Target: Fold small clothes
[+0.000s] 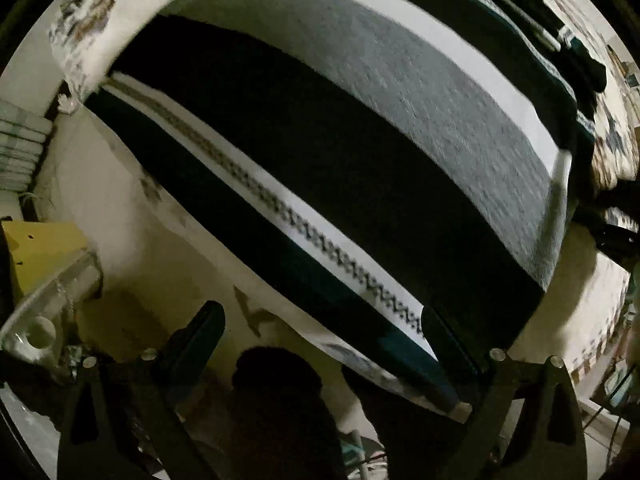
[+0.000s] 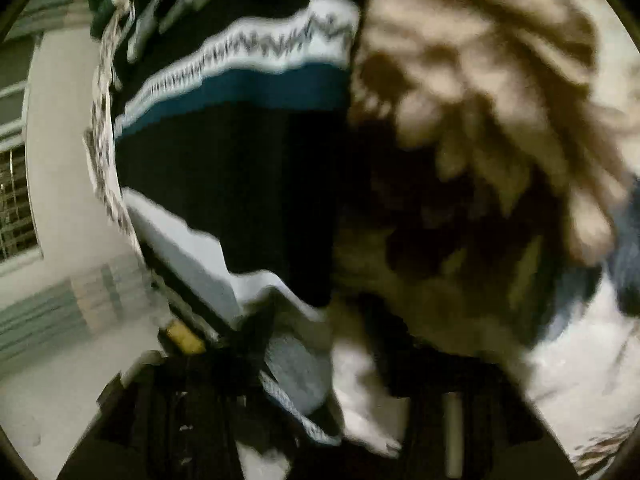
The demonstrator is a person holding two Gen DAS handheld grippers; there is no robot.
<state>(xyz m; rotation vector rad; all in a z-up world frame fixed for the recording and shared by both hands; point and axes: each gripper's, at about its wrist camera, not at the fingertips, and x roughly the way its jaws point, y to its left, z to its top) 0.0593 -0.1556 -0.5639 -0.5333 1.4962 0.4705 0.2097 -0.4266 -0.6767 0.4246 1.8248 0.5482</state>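
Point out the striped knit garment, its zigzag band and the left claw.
Striped knit garment (image 1: 320,168): left wrist view, on its broad black stripe.
Zigzag band (image 1: 320,240): left wrist view, on the white strip's zigzag stitching.
Left claw (image 1: 332,344): left wrist view, midway between the fingertips.

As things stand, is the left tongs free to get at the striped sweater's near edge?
Probably yes: the left tongs stand open, the striped sweater edge already lies against one finger, and nothing blocks it.

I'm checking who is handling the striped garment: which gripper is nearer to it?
Right. The right gripper is shut on the striped garment; the left gripper hovers open above its edge.
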